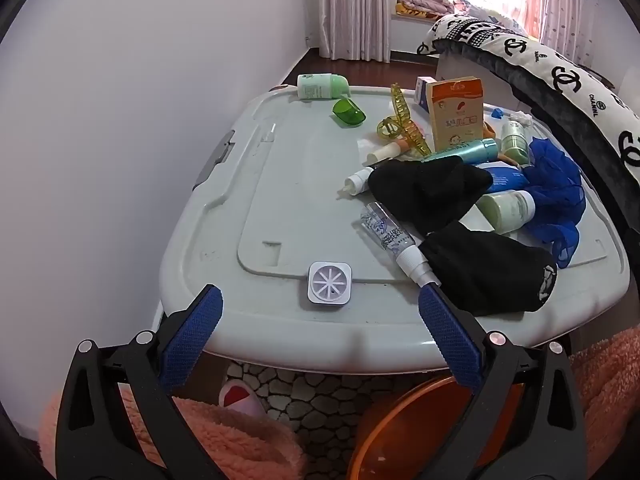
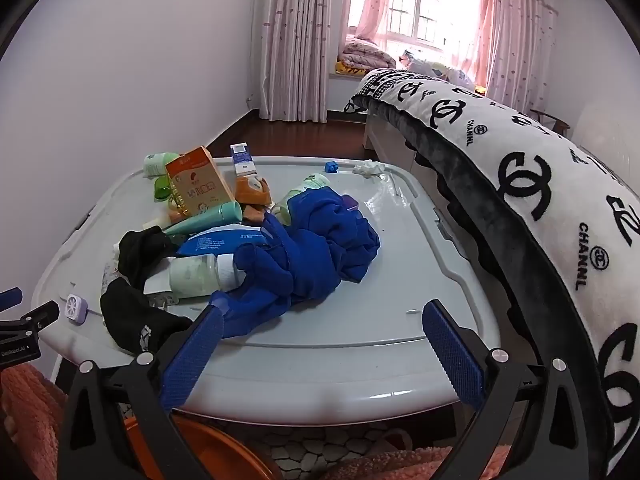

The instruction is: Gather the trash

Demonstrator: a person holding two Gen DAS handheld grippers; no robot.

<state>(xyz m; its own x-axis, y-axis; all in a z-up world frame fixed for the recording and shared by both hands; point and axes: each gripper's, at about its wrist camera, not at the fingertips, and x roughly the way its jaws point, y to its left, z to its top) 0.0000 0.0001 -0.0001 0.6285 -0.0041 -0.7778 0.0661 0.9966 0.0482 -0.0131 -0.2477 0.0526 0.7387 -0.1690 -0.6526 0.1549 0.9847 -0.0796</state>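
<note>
Both grippers, left (image 1: 320, 312) and right (image 2: 320, 328), fingers spread wide, grasping nothing, parked at 6 o'clock edge of bin-lid surface (image 1: 280, 184); clutter heaped toward 2 o'clock, orange basin (image 1: 420, 432) below, probably for trash.

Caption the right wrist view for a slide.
Open right gripper hovers before a grey bin lid cluttered with blue mesh cloth, bottles and boxes.

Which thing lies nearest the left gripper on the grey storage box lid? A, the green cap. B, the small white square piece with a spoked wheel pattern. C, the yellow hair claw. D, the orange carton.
B: the small white square piece sits at the lid's near edge, just ahead of the open left gripper; the others lie further back.
</note>
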